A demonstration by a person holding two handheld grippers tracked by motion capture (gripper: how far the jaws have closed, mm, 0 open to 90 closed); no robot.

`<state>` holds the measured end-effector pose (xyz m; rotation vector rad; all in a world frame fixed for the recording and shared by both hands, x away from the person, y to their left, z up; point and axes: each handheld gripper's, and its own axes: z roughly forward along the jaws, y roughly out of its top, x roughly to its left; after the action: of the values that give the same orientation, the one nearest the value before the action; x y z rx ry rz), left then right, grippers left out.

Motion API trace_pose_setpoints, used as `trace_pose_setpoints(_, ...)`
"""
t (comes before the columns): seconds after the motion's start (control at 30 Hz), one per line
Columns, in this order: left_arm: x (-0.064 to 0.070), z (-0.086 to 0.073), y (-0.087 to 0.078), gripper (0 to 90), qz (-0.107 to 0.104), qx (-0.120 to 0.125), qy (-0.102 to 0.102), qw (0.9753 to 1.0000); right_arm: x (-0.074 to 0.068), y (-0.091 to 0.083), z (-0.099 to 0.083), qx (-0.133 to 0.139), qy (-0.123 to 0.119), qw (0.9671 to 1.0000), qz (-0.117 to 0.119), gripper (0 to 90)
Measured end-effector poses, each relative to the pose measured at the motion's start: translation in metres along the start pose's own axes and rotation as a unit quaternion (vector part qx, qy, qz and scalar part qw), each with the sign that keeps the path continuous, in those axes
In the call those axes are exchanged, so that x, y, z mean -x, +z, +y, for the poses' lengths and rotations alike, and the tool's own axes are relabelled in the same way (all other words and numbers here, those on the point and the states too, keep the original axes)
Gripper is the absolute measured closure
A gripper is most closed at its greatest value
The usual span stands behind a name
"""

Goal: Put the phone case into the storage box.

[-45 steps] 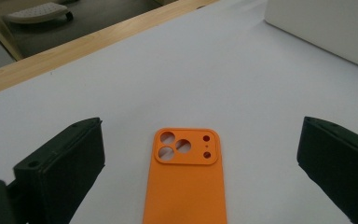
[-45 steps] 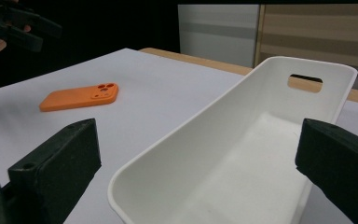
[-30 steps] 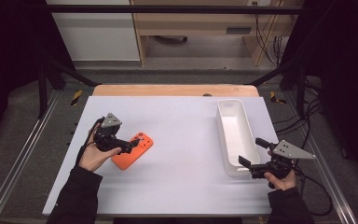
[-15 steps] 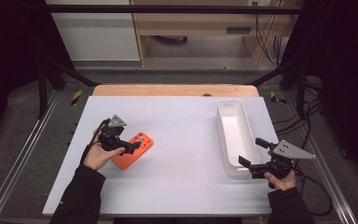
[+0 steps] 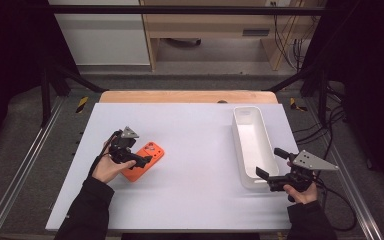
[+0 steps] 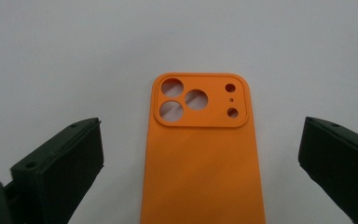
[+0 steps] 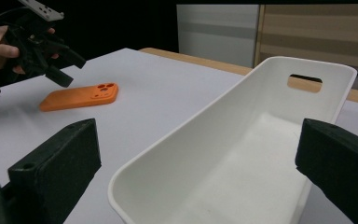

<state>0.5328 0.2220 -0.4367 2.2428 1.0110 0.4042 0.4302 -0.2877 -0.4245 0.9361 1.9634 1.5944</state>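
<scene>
**Left gripper positioned over phone case**

The left gripper hovers above the orange phone case, jaws spread wide on either side without contact. The case lies flat on the white table, camera cutouts up. The right gripper waits, jaws released, at the white bin's near end.

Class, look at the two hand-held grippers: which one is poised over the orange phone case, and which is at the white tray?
The left hand-held gripper hangs open over the orange phone case. The right hand-held gripper, also open, straddles the near end of the white tray.
</scene>
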Motion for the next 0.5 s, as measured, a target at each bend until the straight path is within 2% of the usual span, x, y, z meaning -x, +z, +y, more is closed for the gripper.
trace_pose_setpoints(0.5,0.0,-0.008,0.014,0.0,-0.006,-0.04,0.001,0.9992,0.0,0.0,0.0,-0.001,0.0,1.0,0.0,0.4)
